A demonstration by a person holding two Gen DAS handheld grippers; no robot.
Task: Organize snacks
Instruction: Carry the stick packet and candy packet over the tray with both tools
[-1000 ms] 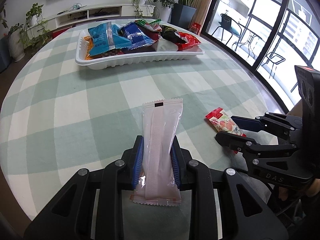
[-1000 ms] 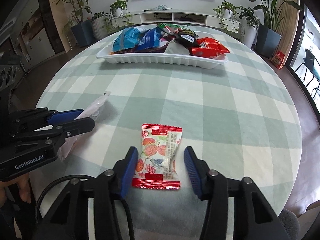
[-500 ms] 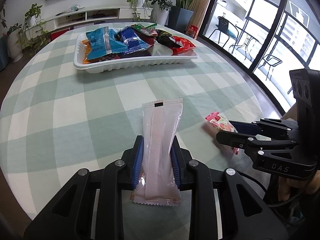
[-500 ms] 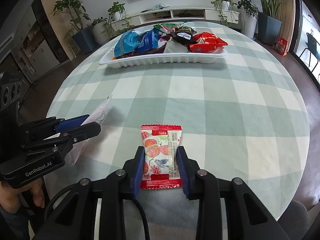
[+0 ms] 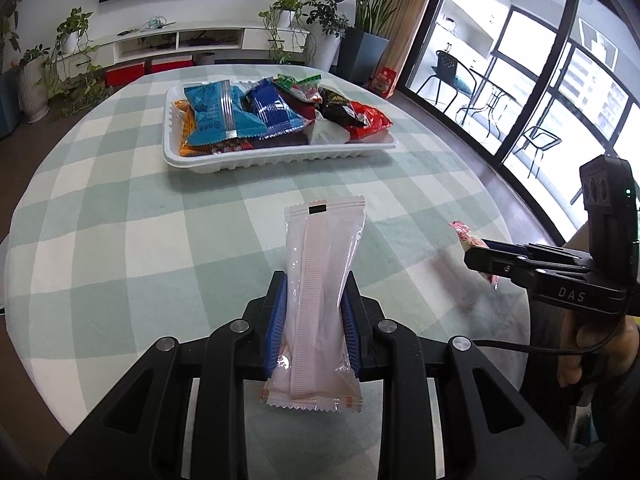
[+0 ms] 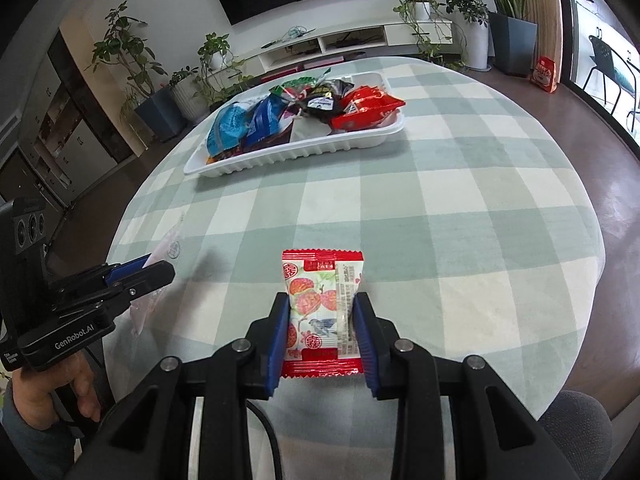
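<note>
Both grippers clamped, left gripper [image 5: 313, 322] on pink packet [image 5: 320, 280], right gripper [image 6: 322, 330] on red packet [image 6: 322, 304]; long axes point fwd toward tray [image 5: 280, 154], well apart.

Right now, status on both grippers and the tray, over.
Left gripper shut on pale pink packet. Right gripper shut on red fruit-print packet. White tray ahead, heaped with snacks. Checked cloth between lies bare.

The right tool [image 6: 322, 334] has clamped the red snack packet [image 6: 322, 312] and lifted it.
</note>
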